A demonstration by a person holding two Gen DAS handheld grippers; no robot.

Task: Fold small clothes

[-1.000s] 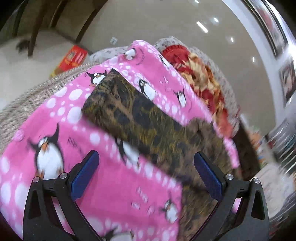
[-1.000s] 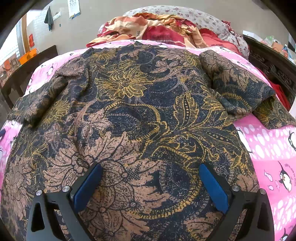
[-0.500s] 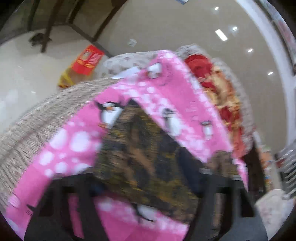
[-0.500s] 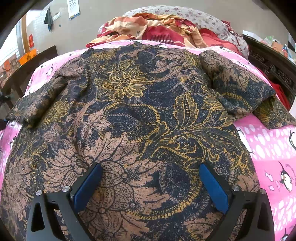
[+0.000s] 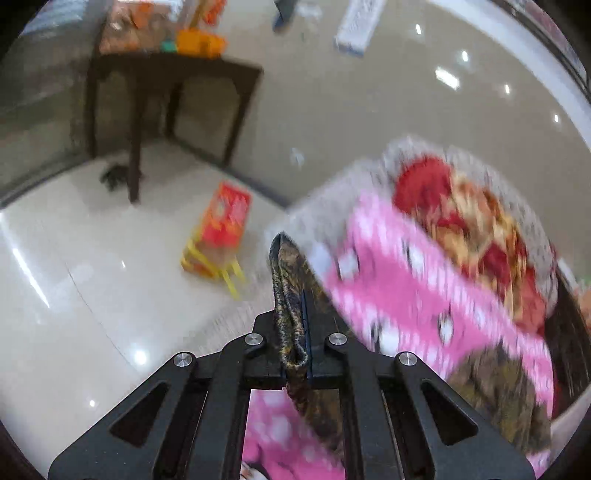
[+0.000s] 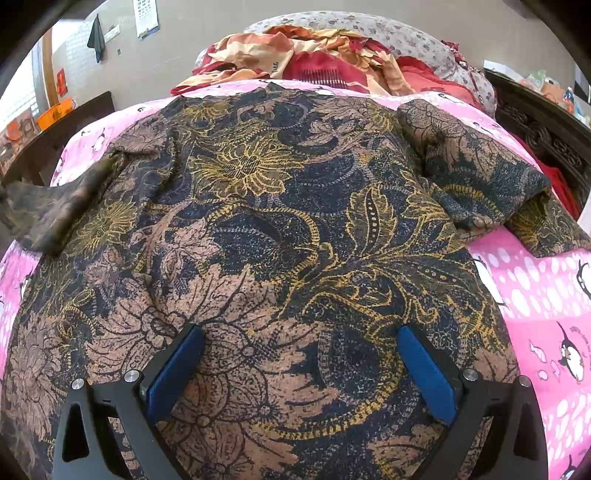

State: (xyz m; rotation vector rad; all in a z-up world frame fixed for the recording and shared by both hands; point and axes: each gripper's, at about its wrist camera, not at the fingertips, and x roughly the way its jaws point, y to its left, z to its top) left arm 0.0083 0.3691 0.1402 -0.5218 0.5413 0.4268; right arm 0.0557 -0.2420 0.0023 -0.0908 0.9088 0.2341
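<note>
A dark batik shirt (image 6: 280, 236) with gold and brown flowers lies spread, back up, on a pink penguin blanket (image 6: 535, 295). My right gripper (image 6: 301, 362) is open and empty, low over the shirt's lower part. My left gripper (image 5: 295, 332) is shut on the shirt's left sleeve (image 5: 291, 295) and holds its edge lifted. In the right wrist view the lifted sleeve (image 6: 48, 206) rises at the far left. The right sleeve (image 6: 480, 184) lies folded in at the right.
A red and cream quilt (image 6: 314, 62) and a floral pillow (image 6: 388, 33) are heaped at the bed's far end. A dark carved bed frame (image 6: 535, 129) runs along the right. A red box (image 5: 225, 221) and a dark table (image 5: 166, 92) stand on the tiled floor.
My left gripper has closed on the left sleeve and lifted it, swinging its view up toward the floor and table. The right gripper has not moved.
</note>
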